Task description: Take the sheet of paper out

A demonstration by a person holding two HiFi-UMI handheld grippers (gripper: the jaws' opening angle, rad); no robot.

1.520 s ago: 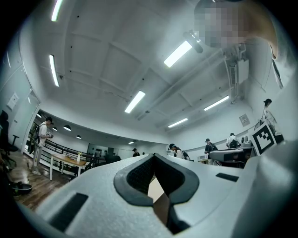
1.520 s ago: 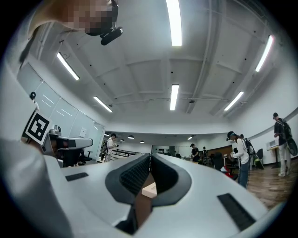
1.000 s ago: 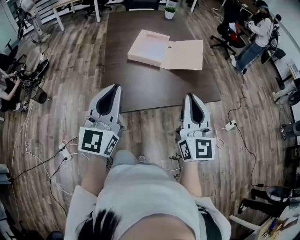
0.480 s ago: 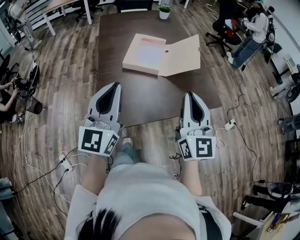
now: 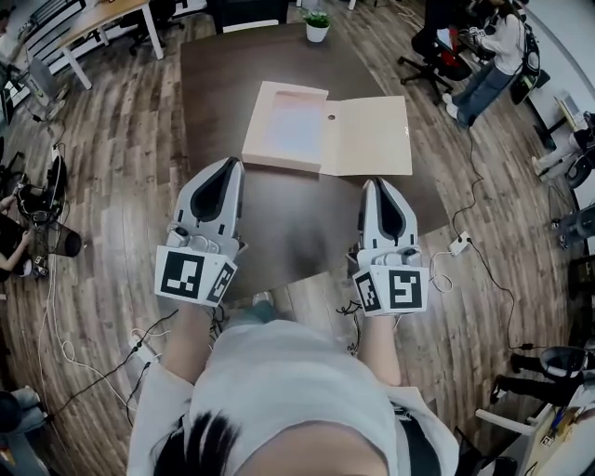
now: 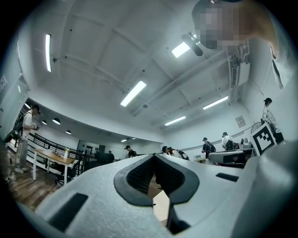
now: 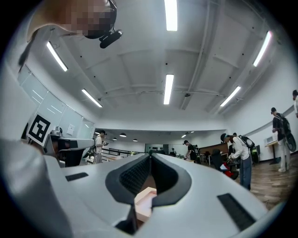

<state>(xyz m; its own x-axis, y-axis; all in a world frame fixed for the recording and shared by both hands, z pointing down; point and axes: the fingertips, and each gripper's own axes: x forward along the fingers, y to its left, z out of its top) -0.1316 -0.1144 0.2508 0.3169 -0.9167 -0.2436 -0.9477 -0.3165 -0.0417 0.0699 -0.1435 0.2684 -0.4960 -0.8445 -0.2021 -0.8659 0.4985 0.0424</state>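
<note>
An open beige file box (image 5: 284, 127) lies on the dark table (image 5: 279, 200), its lid (image 5: 367, 137) folded flat to the right. A pale sheet of paper (image 5: 292, 124) lies inside the box. My left gripper (image 5: 229, 165) hangs over the table's near edge, short of the box, shut with nothing in it. My right gripper (image 5: 375, 186) hangs near the lid's front edge, also shut and holding nothing. In the right gripper view the box (image 7: 145, 201) shows through the gap under the shut tips (image 7: 150, 156). The left gripper view shows its tips (image 6: 154, 157) together.
A small potted plant (image 5: 317, 25) stands at the table's far edge. People sit on chairs at the back right (image 5: 483, 46). Cables and a power strip (image 5: 457, 244) lie on the wooden floor to both sides. A desk (image 5: 93, 23) stands at the back left.
Both grippers have come forward toward the table and now reach over its near edge. The box appears closer. Both stay shut.
</note>
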